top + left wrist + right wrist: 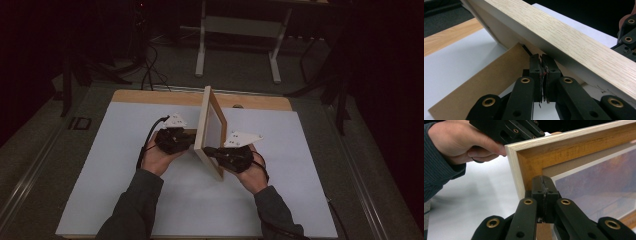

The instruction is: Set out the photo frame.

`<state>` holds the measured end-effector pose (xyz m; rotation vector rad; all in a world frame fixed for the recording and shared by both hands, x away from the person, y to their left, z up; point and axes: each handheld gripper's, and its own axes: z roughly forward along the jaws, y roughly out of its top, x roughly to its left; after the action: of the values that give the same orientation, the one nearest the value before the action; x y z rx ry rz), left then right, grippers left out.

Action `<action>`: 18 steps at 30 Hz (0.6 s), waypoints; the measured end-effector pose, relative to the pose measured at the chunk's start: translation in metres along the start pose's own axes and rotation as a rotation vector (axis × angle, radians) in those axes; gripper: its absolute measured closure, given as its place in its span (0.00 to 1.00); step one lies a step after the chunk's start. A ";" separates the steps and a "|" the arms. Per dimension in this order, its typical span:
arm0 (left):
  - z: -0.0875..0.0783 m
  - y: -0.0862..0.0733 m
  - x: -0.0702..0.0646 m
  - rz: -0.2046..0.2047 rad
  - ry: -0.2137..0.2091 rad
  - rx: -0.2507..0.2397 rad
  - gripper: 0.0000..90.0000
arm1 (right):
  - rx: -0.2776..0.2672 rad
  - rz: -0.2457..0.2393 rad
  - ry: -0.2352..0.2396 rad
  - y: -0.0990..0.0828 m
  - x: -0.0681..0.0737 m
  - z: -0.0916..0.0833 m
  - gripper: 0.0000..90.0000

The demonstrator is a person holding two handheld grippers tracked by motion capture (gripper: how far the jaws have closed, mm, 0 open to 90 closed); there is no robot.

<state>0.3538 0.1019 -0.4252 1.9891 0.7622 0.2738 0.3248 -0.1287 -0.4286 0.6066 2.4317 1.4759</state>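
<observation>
Wooden picture frame (210, 125) stands on edge, tilted, mid white table mat (115, 165), between both hands. Left gripper (541, 58) behind it, jaws pressed together, tips at the frame's back beside the brown backing stand (486, 82). Right gripper (543, 180) at the front, jaws closed, tips against the inner frame corner; nothing visibly held

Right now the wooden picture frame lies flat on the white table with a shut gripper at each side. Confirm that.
Not quite. The picture frame does not lie flat: it stands up on its edge on the white table, as the high view shows. The rest holds: the left gripper and the right gripper are at either side of it, jaws shut.
</observation>
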 end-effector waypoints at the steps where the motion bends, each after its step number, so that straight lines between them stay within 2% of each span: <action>1: -0.001 -0.001 0.000 0.002 0.001 0.000 0.97 | 0.001 -0.002 0.001 0.001 0.001 0.001 1.00; 5: -0.009 -0.009 0.003 -0.009 0.009 -0.008 0.93 | -0.001 -0.005 0.003 0.001 0.003 0.003 1.00; 8: -0.017 -0.015 0.007 -0.046 0.020 -0.020 0.88 | -0.001 -0.007 0.006 0.002 0.004 0.004 1.00; 10: -0.022 -0.018 0.008 -0.064 0.013 -0.031 0.83 | -0.001 -0.009 0.005 0.002 0.004 0.005 1.00; 13: -0.029 -0.019 0.007 -0.076 0.001 -0.045 0.76 | -0.002 -0.008 0.011 0.002 0.005 0.006 1.00; 18: -0.036 -0.018 0.002 -0.094 0.007 -0.055 0.64 | -0.003 -0.009 0.016 0.003 0.007 0.009 1.00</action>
<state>0.3307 0.1352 -0.4218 1.8954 0.8420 0.2438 0.3230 -0.1178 -0.4300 0.5855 2.4402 1.4862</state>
